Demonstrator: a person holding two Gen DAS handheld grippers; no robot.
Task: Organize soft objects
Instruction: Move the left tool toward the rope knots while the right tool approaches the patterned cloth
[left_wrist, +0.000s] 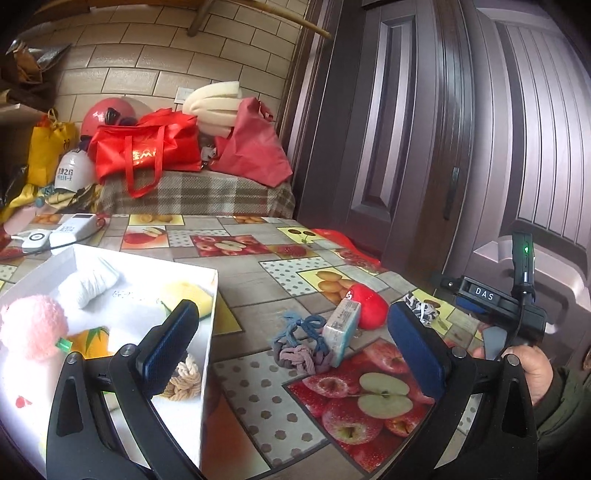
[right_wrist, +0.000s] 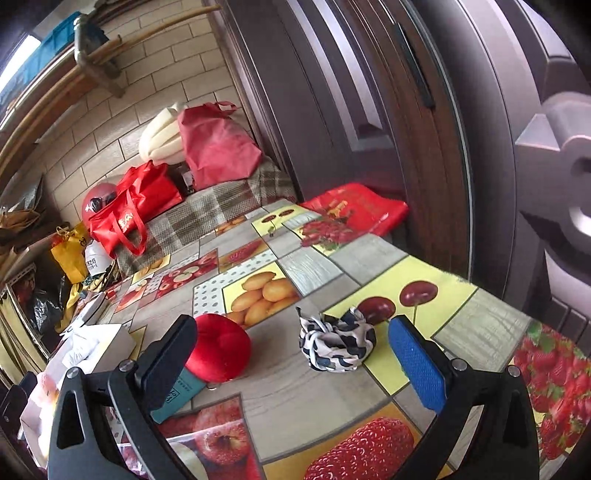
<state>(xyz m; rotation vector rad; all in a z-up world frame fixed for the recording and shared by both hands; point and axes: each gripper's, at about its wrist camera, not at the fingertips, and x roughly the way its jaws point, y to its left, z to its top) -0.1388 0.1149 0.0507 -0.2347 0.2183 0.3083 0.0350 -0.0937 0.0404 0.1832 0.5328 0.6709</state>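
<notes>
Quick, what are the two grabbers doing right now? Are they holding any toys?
Left gripper: open, holding nothing, between the white box and the braided blue-grey cloth.
Right gripper: open, holding nothing, the black-and-white cloth lying ahead between its fingers.

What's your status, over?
Left gripper and right gripper open, empty. Cow-print cloth, red cushion, braided ring on table, outside white box. Tissue pack leans beside cushion.

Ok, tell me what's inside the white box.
White box holds a pink pompom, white cloth roll, yellow sponge and tan rope knot; the hand-held gripper covers the rest.
</notes>
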